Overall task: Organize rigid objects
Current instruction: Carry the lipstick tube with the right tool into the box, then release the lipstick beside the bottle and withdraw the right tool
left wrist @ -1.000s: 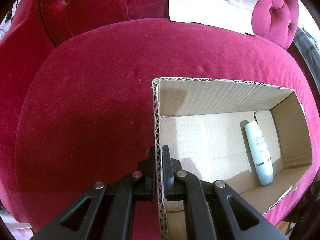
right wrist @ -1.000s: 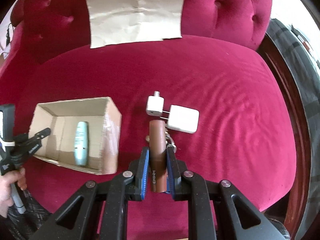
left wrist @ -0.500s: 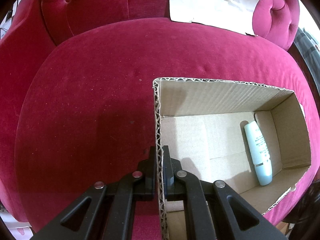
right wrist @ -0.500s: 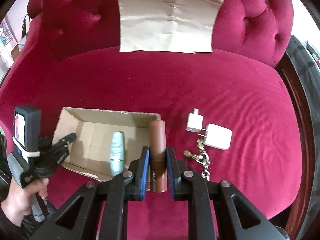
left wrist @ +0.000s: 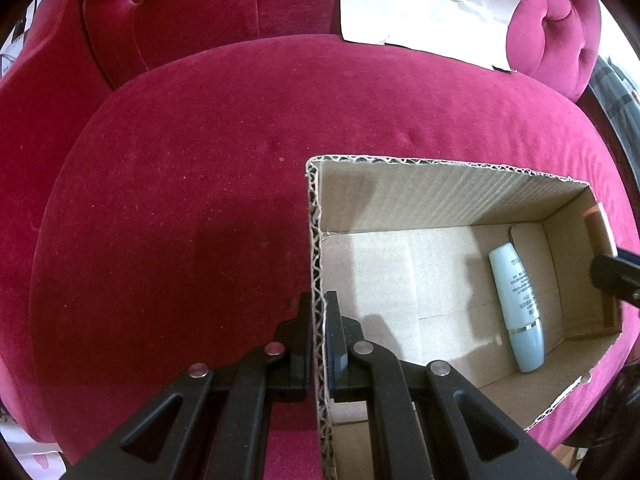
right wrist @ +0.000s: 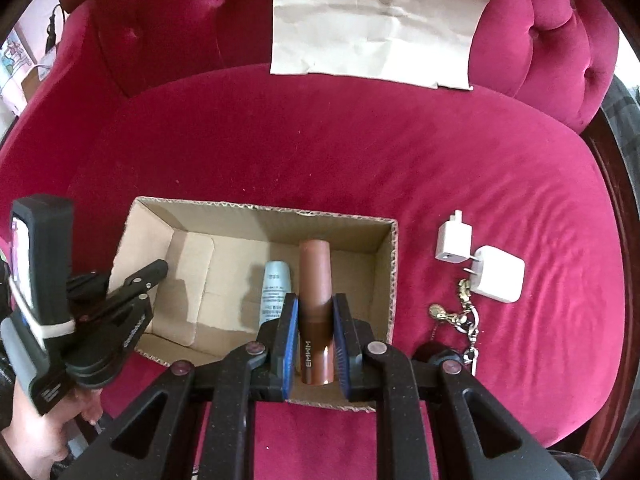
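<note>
Right gripper pinching brown tube at frame centre: lower beside blue tube in box, then release gently.

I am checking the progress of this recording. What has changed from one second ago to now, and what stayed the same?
The right gripper, shut on the brown tube, moved from the chargers and keys to above the box, beside the blue tube. Nothing was let go. The left gripper stays clamped on the box wall; box, blue tube, chargers and keys did not move.
</note>
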{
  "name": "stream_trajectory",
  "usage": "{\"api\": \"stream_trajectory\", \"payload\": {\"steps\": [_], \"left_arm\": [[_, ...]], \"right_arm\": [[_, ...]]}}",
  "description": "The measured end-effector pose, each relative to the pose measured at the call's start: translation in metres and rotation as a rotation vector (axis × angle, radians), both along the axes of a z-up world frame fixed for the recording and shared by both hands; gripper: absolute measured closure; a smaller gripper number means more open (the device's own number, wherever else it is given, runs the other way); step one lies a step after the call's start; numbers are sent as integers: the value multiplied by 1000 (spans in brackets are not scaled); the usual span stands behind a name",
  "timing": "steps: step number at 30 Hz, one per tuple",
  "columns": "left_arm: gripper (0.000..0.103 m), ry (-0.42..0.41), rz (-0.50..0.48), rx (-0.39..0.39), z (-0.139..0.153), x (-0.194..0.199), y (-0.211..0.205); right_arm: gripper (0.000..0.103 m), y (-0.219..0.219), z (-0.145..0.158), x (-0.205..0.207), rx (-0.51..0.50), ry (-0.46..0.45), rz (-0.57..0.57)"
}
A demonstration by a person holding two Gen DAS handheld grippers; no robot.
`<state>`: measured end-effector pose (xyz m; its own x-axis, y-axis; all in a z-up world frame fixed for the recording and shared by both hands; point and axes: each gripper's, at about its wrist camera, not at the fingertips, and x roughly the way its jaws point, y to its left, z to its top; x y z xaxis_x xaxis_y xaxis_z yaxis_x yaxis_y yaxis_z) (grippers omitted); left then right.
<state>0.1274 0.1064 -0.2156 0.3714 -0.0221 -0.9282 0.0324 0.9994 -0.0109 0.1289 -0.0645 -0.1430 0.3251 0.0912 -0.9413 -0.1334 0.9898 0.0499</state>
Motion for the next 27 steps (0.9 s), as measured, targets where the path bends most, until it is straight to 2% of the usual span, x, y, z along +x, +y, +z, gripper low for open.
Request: {"api": "stream_trajectory", "payload": {"steps": [12, 23, 25, 27], "left_arm": [[98, 0, -3, 5, -1, 1, -1], [98, 1, -3, 6, -2, 1, -2], [98, 1, -3, 4, -1, 0, -2], [98, 1, -2, 2, -1, 0, -2]], "right_arm": [[86, 7, -33, 8, -14, 48, -4], [85, 7, -37, 10, 0, 49, 2], [79, 9, -34, 10, 4, 39, 10], [51, 8, -28, 9, 1, 27, 11]]}}
